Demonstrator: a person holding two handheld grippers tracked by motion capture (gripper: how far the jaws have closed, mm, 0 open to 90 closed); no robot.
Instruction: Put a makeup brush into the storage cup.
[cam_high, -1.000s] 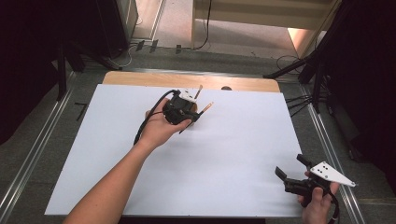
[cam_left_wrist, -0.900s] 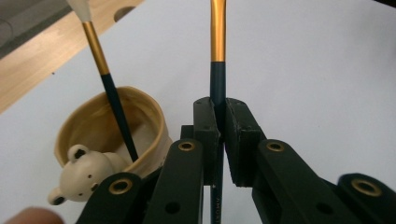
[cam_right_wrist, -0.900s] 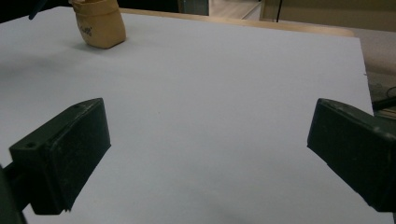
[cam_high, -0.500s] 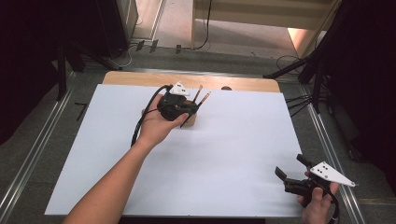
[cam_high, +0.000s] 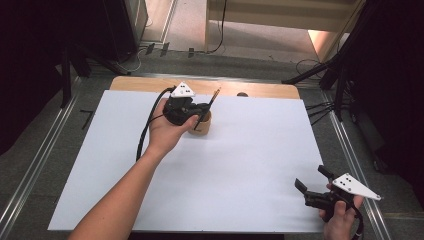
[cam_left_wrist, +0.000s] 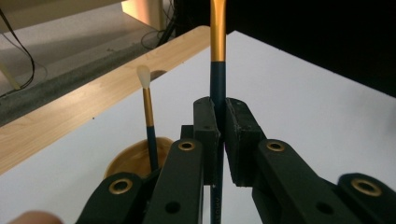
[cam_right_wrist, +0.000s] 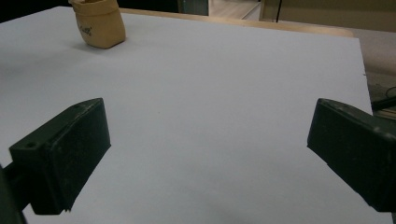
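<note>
My left gripper (cam_high: 203, 110) hangs over a tan cup (cam_high: 202, 127) at the far middle of the white sheet (cam_high: 250, 150). It is shut on a paintbrush (cam_high: 215, 96) with a dark blue handle and a gold ferrule. In the left gripper view the gripper (cam_left_wrist: 217, 108) pinches that paintbrush (cam_left_wrist: 217, 70) upright by its handle. Below and to the left, a second brush (cam_left_wrist: 148, 109) with a white tip stands in the cup (cam_left_wrist: 122, 161). Near the front right corner my right gripper (cam_high: 312, 180) is open and holds nothing. In the right gripper view the gripper (cam_right_wrist: 210, 140) has its jaws wide apart, with the cup (cam_right_wrist: 99, 23) far off.
A wooden table edge (cam_high: 260, 90) runs along the far side of the sheet. Dark stands and cables (cam_high: 320, 75) lie on the floor beyond and to the right. Metal rails (cam_high: 350, 150) flank the sheet.
The left hand has shifted slightly left and away with the held brush, and more of the cup now shows beside it. The right gripper has stayed put.
</note>
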